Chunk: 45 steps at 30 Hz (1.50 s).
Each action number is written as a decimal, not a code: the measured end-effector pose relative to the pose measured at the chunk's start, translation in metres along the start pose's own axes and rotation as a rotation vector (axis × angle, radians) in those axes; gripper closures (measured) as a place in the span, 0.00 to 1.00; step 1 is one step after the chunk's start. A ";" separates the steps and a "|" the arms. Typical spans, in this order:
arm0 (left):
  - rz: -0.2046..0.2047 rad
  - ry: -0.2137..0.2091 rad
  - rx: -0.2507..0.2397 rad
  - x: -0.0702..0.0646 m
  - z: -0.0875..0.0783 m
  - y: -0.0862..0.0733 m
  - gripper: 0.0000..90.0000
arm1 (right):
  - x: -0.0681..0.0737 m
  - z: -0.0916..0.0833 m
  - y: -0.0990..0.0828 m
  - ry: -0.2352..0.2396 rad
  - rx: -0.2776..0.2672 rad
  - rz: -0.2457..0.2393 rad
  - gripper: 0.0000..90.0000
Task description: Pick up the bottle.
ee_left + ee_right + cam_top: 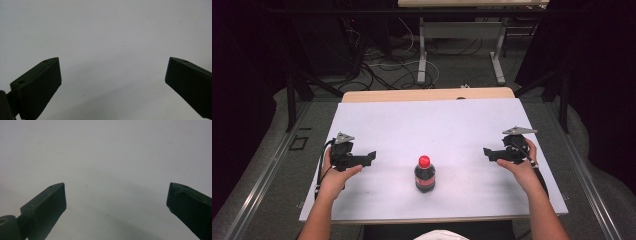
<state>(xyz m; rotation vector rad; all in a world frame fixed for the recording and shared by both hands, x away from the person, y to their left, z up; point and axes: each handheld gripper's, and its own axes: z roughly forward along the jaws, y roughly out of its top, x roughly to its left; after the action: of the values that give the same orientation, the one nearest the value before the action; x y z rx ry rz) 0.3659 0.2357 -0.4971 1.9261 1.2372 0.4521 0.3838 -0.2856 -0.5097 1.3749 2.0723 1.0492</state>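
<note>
Bottle (425,174) upright on table (412,125), near my edge, midway between my left gripper (371,156) and right gripper (486,152), well apart from both.

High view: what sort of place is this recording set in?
Probably a lab or recording workspace: a white-topped table bearing one cola bottle, loose cables on the floor behind, dark curtains around.

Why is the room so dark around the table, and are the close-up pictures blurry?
High view: light falls on the white table and the cola bottle, the surroundings sink into black, the image is soft. Left gripper view: sharp open jaws, soft shadows on the plain surface. Right gripper view: much the same, slightly hazier, a curved shadow between the jaws.
</note>
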 end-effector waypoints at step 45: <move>0.312 -0.377 -0.002 -0.154 0.028 -0.007 0.13 | 0.058 -0.021 0.012 0.163 -0.057 -0.165 0.17</move>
<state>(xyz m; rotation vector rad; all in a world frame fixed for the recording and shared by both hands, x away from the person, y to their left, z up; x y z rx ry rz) 0.3092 0.0895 -0.5023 2.0919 0.6989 0.2286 0.3521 -0.2374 -0.4841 1.1023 2.2101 1.1734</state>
